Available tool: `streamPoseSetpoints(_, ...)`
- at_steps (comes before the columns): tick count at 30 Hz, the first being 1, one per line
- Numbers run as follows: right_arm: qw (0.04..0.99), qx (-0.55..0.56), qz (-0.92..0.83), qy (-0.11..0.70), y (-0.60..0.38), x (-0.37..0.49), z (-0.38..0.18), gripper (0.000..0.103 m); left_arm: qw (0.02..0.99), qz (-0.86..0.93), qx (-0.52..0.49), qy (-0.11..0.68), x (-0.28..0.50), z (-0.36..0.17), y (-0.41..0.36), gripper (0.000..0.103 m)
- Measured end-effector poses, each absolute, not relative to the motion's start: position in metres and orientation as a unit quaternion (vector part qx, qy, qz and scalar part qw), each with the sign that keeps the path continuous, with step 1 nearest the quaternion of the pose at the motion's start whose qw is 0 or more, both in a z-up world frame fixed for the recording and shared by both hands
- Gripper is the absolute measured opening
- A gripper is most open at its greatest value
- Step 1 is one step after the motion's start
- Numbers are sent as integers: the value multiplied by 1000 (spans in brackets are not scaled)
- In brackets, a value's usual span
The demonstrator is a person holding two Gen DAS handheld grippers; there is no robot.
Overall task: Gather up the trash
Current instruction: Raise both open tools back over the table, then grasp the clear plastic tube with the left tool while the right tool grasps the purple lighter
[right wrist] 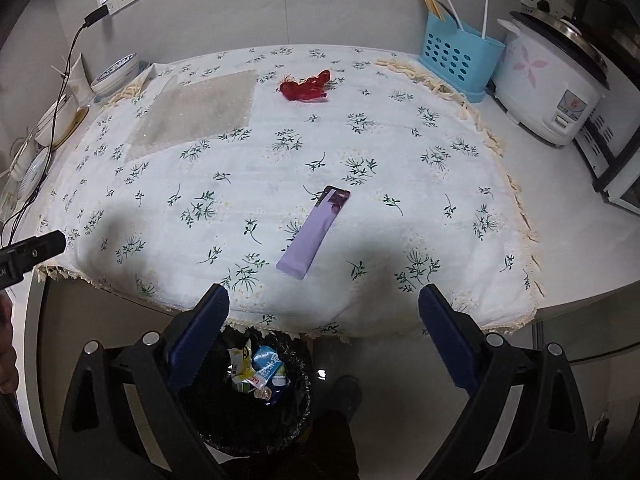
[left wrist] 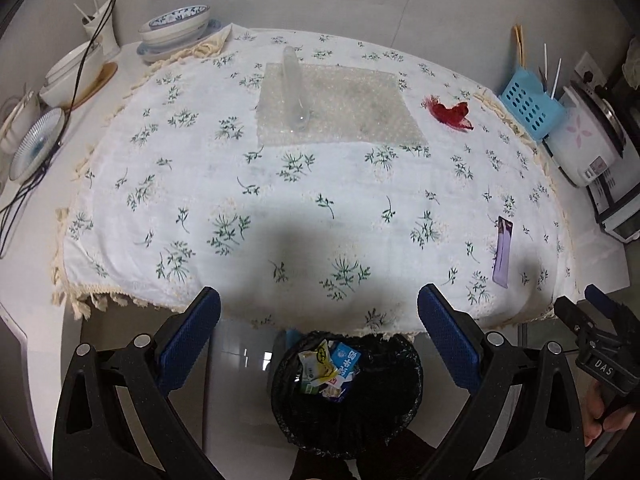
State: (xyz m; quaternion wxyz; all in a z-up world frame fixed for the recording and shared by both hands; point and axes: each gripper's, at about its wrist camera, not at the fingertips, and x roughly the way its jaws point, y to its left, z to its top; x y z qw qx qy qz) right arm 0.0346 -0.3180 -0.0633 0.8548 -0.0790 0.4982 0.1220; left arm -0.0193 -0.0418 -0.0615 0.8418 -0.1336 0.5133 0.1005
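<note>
A floral tablecloth [left wrist: 280, 184] covers the table. On it lie a purple sachet [right wrist: 314, 232], also in the left wrist view [left wrist: 503, 254], a red crumpled wrapper [right wrist: 306, 87] [left wrist: 450, 114], a sheet of bubble wrap [left wrist: 352, 108] [right wrist: 200, 108], and a clear plastic tube [left wrist: 294, 88] on the wrap. A black bin [left wrist: 346, 392] [right wrist: 256, 408] with wrappers inside stands on the floor below the table's front edge. My left gripper [left wrist: 319, 332] is open and empty above the bin. My right gripper [right wrist: 324, 330] is open and empty, just short of the sachet.
Bowls and plates [left wrist: 176, 28] stack at the back left with a black cable [left wrist: 80, 64]. A blue utensil holder [right wrist: 460, 60] and a white rice cooker [right wrist: 548, 80] stand at the back right. The right gripper's body shows in the left wrist view [left wrist: 600, 344].
</note>
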Motion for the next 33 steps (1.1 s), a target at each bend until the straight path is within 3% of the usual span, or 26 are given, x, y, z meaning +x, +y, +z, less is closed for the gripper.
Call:
streamPoseSetpoints(28, 835, -97, 134, 525, -316, 152, -76, 92, 827, 143, -147, 523, 172, -75, 20, 96)
streamPoseSetpoints(33, 825, -91, 131, 542, -316, 161, -84, 86, 820, 154, -146, 531, 195, -90, 34, 96)
